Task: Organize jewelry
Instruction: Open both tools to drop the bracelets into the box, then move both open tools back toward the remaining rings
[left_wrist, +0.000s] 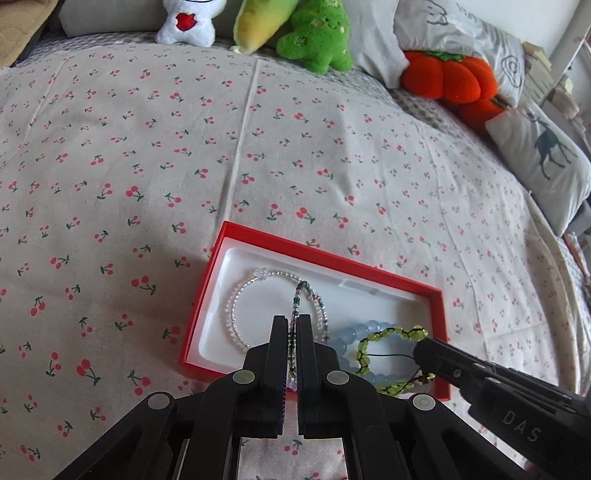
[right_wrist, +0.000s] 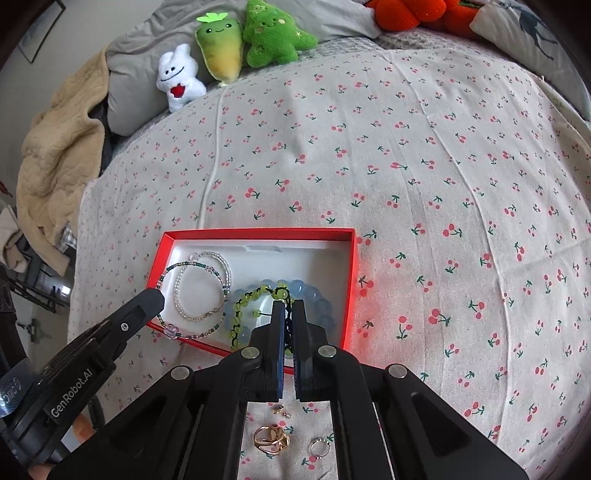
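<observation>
Both grippers hang over the red box (left_wrist: 436, 295) on the cherry-print bedspread (left_wrist: 147, 166), each closed on a bracelet. Left gripper (left_wrist: 293, 321): jaws pinched on the thin multicolour bead strand (left_wrist: 298, 295), which runs out from the fingertips along the finger line, over the box's left half, above the clear bead bracelet (left_wrist: 236, 306) already lying in the white tray. Right gripper (right_wrist: 289, 306): jaws all but closed on the black cord of the green bead bracelet (right_wrist: 247, 299), which droops over the pale blue bead bracelet (right_wrist: 314, 291) in the middle of the box. Judgement: both held pieces already sit above the tray, so the release calls for little travel; the strand's near end with the flower bead (right_wrist: 170, 329) trails at the box's near wall, so that hand probably needs to reach further in. Gold rings (right_wrist: 271, 437) and a small silver ring (right_wrist: 319, 446) lie outside the box, on the bedspread directly under the right gripper, nearer that hand than the left.
</observation>
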